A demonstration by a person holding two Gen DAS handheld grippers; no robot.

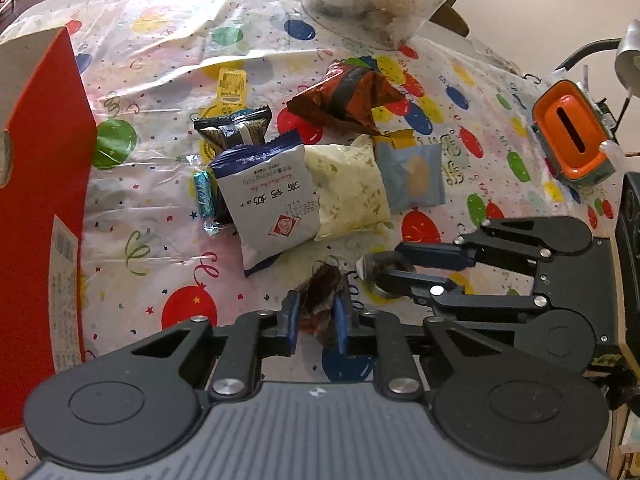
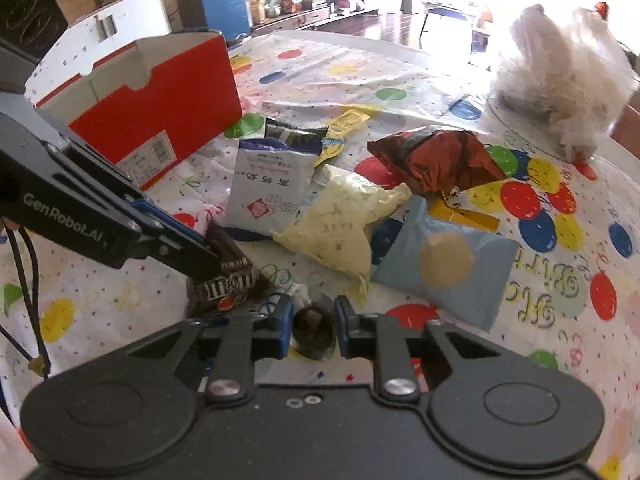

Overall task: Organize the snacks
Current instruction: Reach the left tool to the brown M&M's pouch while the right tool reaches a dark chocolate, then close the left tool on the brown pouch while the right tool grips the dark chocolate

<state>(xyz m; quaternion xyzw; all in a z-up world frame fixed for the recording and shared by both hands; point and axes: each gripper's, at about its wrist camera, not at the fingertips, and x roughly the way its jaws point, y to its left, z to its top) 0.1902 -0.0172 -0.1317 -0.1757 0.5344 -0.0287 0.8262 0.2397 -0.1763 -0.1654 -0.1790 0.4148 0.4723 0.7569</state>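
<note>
Currently both claws grip: left claw point(image 1: 316, 320) pinches a brown candy bag point(image 2: 224, 276), right claw point(image 2: 313, 326) a small dark sweet point(image 2: 314, 330), near the worktop point(image 1: 160, 60) edge. Risk: thin wrappers slipping before reaching the red box point(image 2: 160, 92) at far left

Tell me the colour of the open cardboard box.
The box is red outside, white inside; the right wrist view shows it best.

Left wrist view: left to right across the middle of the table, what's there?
Red box → teal candy → white-and-blue packet → pale yellow packet → light blue packet → orange-topped container.
</note>
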